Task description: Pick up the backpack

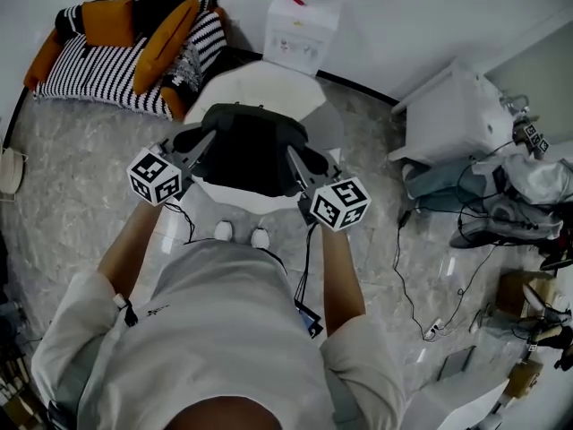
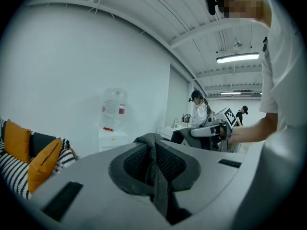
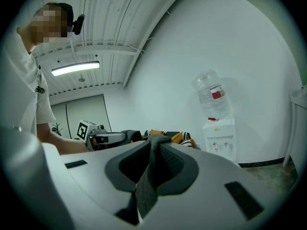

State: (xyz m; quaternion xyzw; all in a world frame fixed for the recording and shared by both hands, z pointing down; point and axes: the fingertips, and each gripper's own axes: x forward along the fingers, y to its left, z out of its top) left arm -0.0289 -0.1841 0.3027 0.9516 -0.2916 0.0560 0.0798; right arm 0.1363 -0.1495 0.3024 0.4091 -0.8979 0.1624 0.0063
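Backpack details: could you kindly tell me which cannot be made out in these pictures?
Head view: the underside of the backpack, and any gap above the white table, hidden by its own body.
Gripper views: most of it beyond the pinched grey fabric, blocked by the left hand-held gripper and the right hand-held gripper.

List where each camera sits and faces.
Head view: on the head, looking steeply down at the backpack over a white table; torso, forearms, left gripper, right gripper show.
Left gripper view: on the left gripper, roughly level along jaws shut on a strap; torso at right.
Right gripper view: on the right gripper, jaws shut on a second strap; torso at left.
Shared: gripper views both show the water dispenser and the opposite gripper.
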